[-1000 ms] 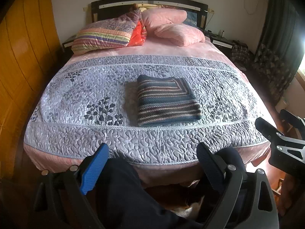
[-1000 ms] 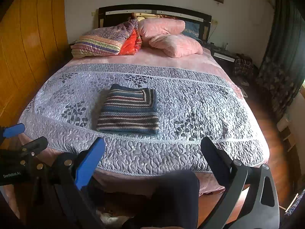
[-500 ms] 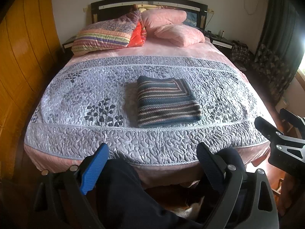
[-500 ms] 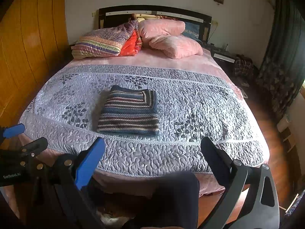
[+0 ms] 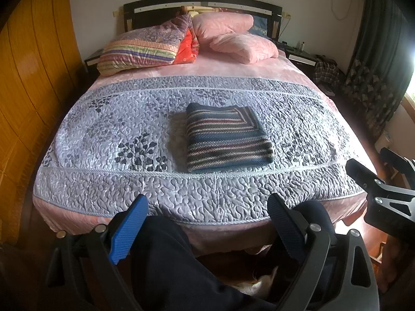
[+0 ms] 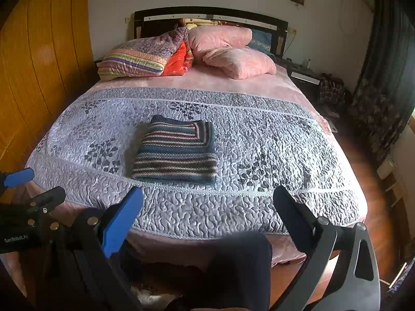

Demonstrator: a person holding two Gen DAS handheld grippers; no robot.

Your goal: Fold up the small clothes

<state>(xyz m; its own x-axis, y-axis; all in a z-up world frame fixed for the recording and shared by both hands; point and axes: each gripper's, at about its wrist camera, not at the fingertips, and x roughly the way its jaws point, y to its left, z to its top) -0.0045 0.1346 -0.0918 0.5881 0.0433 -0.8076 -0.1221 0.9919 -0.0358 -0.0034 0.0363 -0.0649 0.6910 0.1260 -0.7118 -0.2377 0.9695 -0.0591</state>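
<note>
On the bed's quilt (image 5: 103, 134), the striped knit (image 5: 225, 140) lies folded mid-bed, well apart from the spread, empty left claw (image 5: 207, 223) and right claw (image 6: 207, 212); judged finished, so leave it undisturbed.

Soft daylight pours in from the right, a window (image 5: 412, 51) blowing out to white glare. The quilt (image 5: 181, 181) gleams, the corners vignette black, fisheye bends the edges, and focus holds sharp.
</note>
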